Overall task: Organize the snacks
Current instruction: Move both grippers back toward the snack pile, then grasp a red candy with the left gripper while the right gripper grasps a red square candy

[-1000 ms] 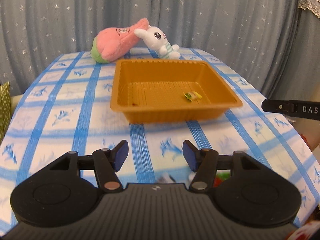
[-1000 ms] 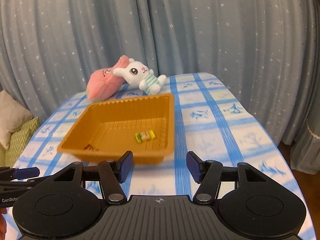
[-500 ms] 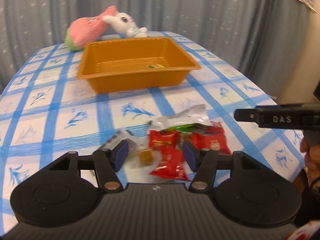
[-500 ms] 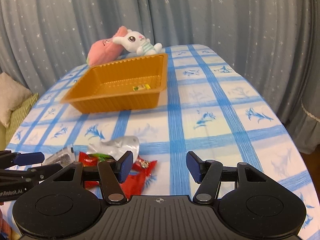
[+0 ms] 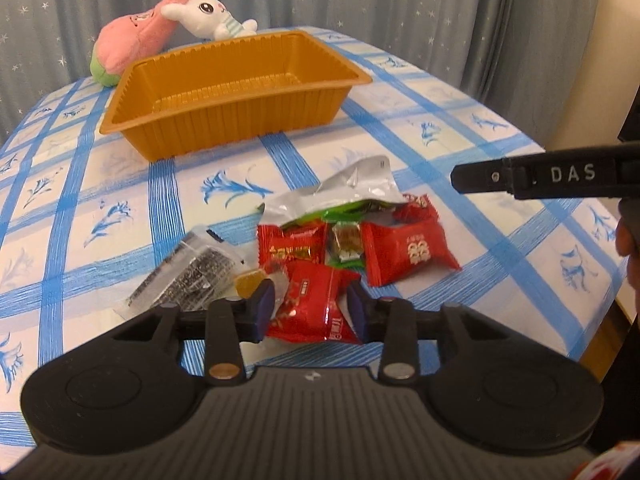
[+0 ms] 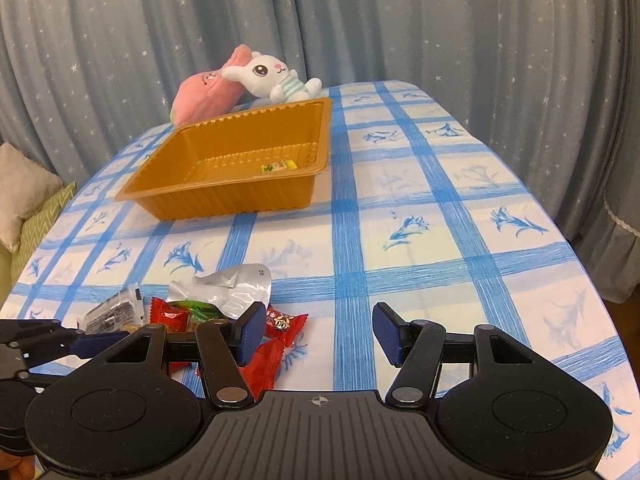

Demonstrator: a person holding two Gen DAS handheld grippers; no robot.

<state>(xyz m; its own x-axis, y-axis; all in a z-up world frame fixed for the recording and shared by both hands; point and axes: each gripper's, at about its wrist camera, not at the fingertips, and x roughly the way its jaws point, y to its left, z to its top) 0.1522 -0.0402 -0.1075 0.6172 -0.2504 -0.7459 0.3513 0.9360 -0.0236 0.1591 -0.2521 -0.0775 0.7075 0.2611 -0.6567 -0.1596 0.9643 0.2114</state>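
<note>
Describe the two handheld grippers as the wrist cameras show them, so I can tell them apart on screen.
Both look identical: black ribbed plastic bodies, two round discs, silver pivot screws, dark blue pads on black fingers. The left gripper and right gripper differ only seen side-on: the right one's arm reads "DAS" in white in the left wrist view.

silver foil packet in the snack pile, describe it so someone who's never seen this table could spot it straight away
On the blue-checked tablecloth, look nearer than the orange tray to the heap of snacks by the front edge. The silver foil packet lies at the tray-side edge of that heap, crumpled and partly over a green wrapper. It is the only plain shiny silver one; its neighbours are red, green or clear.
</note>
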